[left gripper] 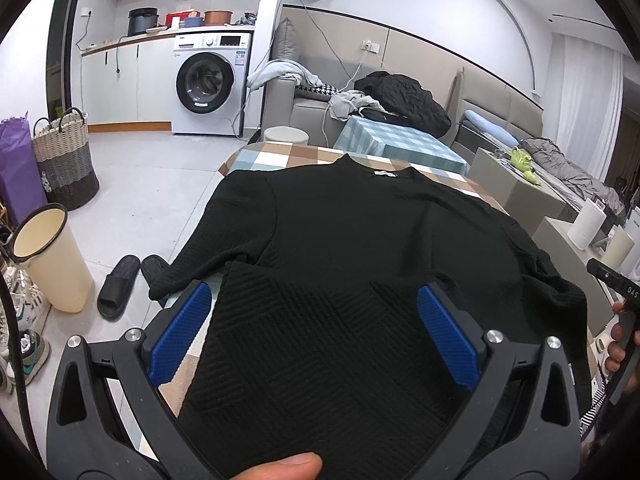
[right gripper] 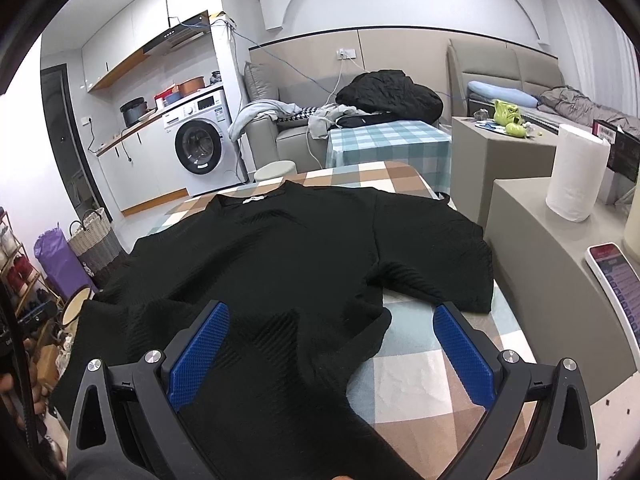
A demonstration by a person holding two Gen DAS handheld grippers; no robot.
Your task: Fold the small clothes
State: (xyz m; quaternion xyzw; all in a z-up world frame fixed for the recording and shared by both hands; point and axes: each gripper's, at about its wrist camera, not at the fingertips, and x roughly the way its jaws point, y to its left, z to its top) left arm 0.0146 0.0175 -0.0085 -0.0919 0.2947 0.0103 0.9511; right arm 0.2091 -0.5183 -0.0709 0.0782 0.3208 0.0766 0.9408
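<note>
Evidently the fold had not begun: in the left wrist view the black top [left gripper: 352, 248] lay spread on the checked tablecloth [left gripper: 276, 156] of the table, collar and white label at the far edge, hem toward the near edge, and one short sleeve hanging over the table's left edge. The left gripper [left gripper: 314, 310] stood wide open, its blue pads [left gripper: 180, 336] well apart and holding nothing, with the hem region of the top lying between and under the fingers; whether the pads touched the cloth could not be told. A thumb [left gripper: 280, 466] showed at the bottom of that view, and a hand [left gripper: 622, 344] gripped the other tool at the right edge. To do this step well, I judged each tool should close on a hem corner through both layers and keep the cloth taut, so the fold lands straight. In the right wrist view the right gripper [right gripper: 332, 330] was likewise spread open and empty, and the black top [right gripper: 280, 248] filled the middle of the table. Its near right hem corner lay between the fingers, closer to the left pad, while bare tablecloth [right gripper: 416, 364] showed before the right pad. The right sleeve lay flat near the table's right edge, beyond that pad.
</note>
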